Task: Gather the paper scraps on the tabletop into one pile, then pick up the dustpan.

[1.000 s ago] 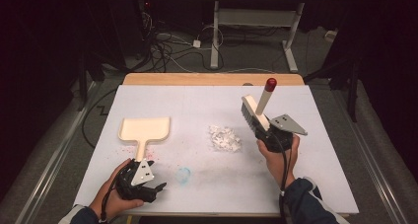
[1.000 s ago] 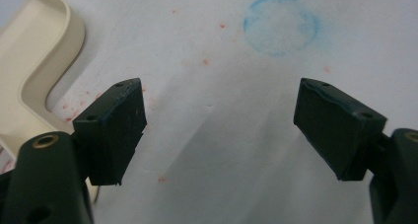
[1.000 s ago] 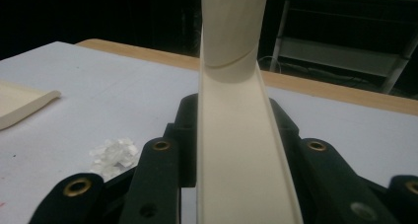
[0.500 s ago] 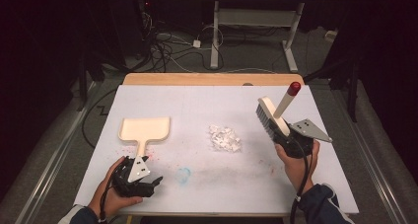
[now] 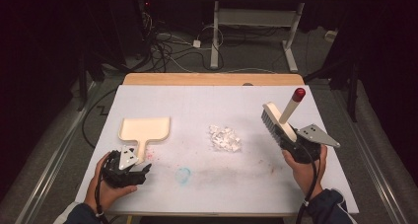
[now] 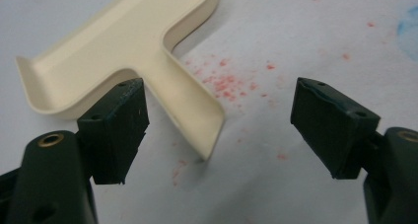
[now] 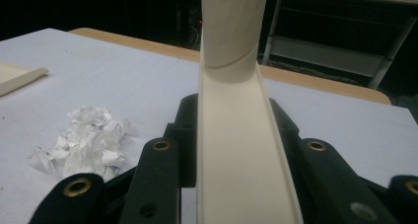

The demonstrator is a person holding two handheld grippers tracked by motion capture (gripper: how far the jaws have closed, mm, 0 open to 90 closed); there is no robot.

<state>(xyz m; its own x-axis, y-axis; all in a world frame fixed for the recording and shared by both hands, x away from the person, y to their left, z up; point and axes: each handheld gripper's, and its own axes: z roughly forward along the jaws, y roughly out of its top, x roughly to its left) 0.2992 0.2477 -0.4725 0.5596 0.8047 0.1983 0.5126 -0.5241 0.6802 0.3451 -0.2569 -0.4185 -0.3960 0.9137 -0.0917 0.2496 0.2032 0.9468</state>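
While clamping brush [image 5: 279, 123], right tongs [image 5: 295, 144] tilted.

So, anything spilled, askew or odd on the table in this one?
Yes: a loose heap of white paper scraps lies mid-table, apart from the dustpan. Red specks dot the table by the dustpan's handle, and a blue smudge sits near the front edge.

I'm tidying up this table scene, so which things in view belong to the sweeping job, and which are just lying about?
In the job:
- cream hand brush with red-tipped handle, clamped in the right gripper
- cream plastic dustpan, by the open left gripper
- pile of white paper scraps

Lying about:
- blue smudge
- red specks
- floor cables
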